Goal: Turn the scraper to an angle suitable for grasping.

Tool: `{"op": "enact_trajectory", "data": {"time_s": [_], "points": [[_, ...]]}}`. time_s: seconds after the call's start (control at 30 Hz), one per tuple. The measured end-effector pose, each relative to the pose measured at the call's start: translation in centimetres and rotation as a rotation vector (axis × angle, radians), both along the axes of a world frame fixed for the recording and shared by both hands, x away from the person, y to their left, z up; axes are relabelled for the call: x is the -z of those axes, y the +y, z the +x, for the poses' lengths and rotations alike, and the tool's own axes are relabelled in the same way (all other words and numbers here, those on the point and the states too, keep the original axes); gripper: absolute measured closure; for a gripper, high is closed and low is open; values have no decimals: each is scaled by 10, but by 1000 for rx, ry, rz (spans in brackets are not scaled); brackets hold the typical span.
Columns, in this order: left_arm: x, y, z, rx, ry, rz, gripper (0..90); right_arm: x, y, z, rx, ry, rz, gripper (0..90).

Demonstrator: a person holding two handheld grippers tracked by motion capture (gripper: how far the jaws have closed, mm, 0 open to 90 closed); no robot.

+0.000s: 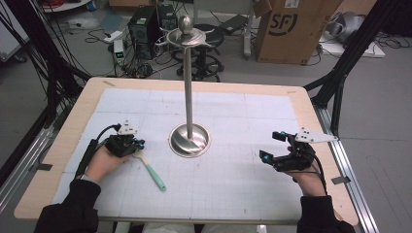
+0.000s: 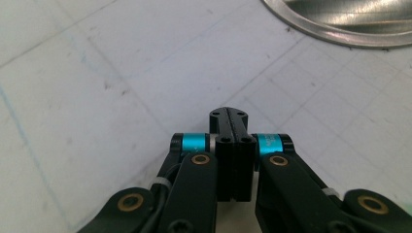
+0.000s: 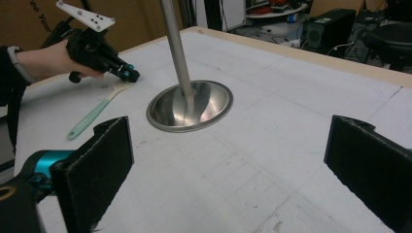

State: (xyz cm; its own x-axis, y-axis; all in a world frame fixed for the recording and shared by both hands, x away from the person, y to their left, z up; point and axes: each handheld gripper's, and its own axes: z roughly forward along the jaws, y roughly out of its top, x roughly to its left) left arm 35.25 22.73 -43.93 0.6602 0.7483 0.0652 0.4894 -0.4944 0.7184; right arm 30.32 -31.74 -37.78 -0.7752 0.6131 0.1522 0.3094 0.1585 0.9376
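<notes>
High view and both gripper views. We saw the left gripper (image 1: 137,144) at about 8 o'clock from the steel stand (image 1: 189,138), its jaws pressed fully together with nothing between them, as the left gripper view confirmed. Its tip hovered just above the pale head end of the mint-green spatula (image 1: 153,174), which lay flat on the tabletop (image 1: 233,189), handle pointing toward 5 o'clock. We could not tell whether tip and spatula touched. The right gripper (image 1: 271,145), at about 4 o'clock from the stand, held its jaws wide apart and empty.
</notes>
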Motion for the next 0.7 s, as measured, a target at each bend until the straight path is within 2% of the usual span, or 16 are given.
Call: {"op": "enact_trajectory", "data": {"time_s": [0.1, 0.13, 0.3, 0.43, 0.63, 0.7], "points": [[0, 5, -13, -5, -6, 15, 900, 0, 0, 0, -2, 1, -2, 28], [1, 7, -18, -6, -12, 6, 900, 0, 0, 0, 1, 2, -2, 28], [5, 26, -40, -25, -1, -81, 900, 0, 0, -1, 1, 1, -5, 28], [6, 40, -61, -23, 20, -130, 900, 0, 1, 0, 1, 3, -7, 28], [4, 42, -75, -45, 23, -156, 900, 1, 4, 1, -3, 3, -16, 28], [-1, 37, -79, -23, 15, -181, 900, 2, 5, 2, -5, 5, -16, 28]]}}
